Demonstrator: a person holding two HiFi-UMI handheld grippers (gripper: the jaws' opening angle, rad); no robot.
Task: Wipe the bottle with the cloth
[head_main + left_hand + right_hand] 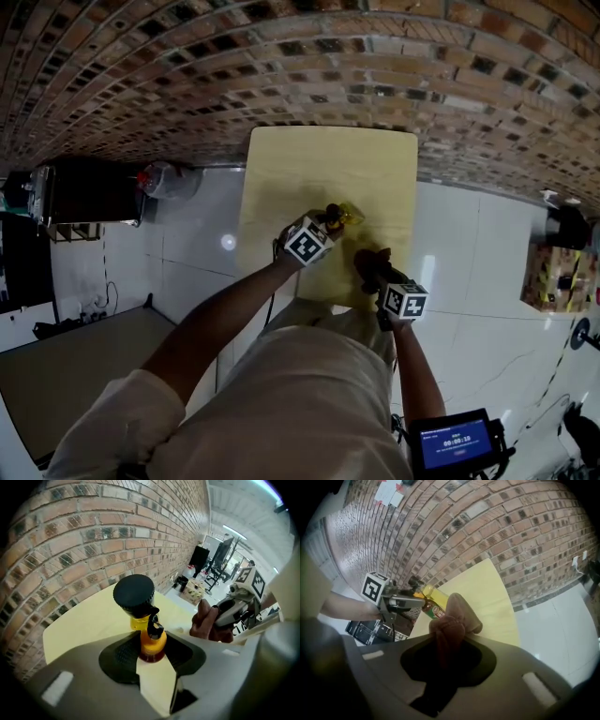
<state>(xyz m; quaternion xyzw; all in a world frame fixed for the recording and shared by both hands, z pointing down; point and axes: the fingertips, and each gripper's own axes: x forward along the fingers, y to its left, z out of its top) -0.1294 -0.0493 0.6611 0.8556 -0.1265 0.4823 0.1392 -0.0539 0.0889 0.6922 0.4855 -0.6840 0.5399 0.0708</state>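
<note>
Where the head view looks down past the person's arms, a pale yellow table (319, 159) fills the middle of the frame, with a brick wall (281, 66) across the top and a white tiled floor (469, 244) to either side. The left gripper (330, 221) sits just left of centre, clenched on a small yellow bottle (350, 215) over the table. The right gripper (375, 270) is a little lower and to the right, with a brownish cloth (371, 259) bunched at its tip, close to the bottle but apart from it. A lit screen (456, 442) shows at the lower right corner.

In the left gripper view, the jaws press from both sides on the bottle's (151, 644) orange-yellow body at the lower middle of the frame, and its black cap (134, 592) stands above them. Whether the bottle rests on the table (84, 620) cannot be told. At the right of the frame the right gripper (220, 618) grasps the cloth (205, 624). The brick wall (70, 545) fills the upper left.

In the right gripper view, the jaws grip the cloth (451, 625) at the centre, and its folds bulge out above them. Just left of it the left gripper (415, 601) clamps the bottle (432, 603), whose lower part carries a green and red label. The table (492, 592) runs to the right, below the brick wall (511, 527).
</note>
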